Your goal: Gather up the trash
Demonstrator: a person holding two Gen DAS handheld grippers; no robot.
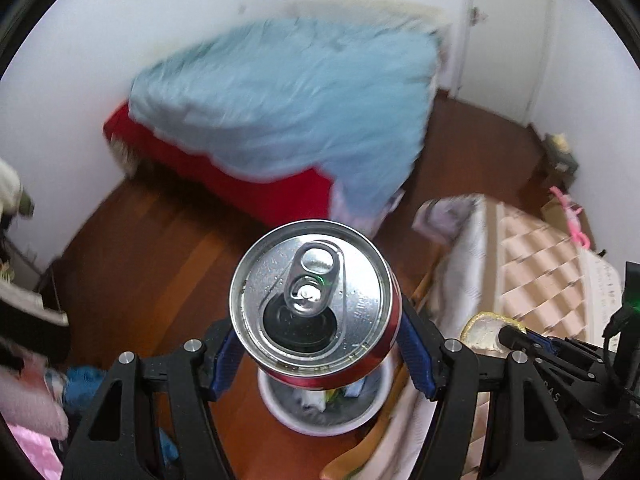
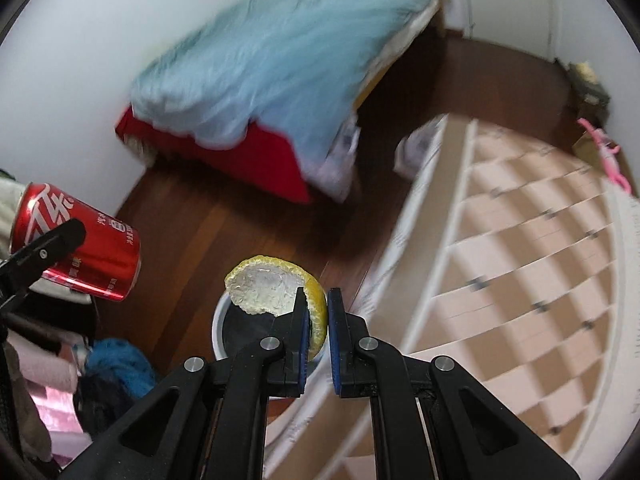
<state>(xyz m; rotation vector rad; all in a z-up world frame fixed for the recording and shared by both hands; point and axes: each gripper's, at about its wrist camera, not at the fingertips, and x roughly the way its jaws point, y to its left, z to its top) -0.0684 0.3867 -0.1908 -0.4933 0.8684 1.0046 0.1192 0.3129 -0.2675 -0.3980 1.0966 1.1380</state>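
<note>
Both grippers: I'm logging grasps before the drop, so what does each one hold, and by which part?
The left gripper clamps the red can by its side wall. The right gripper pinches the yellow fruit peel by its edge.

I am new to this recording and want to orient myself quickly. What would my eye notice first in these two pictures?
First, the opened red soda can, gripped by the left tool directly above a white trash bin on the wooden floor. Next, the yellow citrus peel pinched in the right tool, also over that bin's rim. Behind both, a blurred light-blue blanket covers a red bed.
</note>
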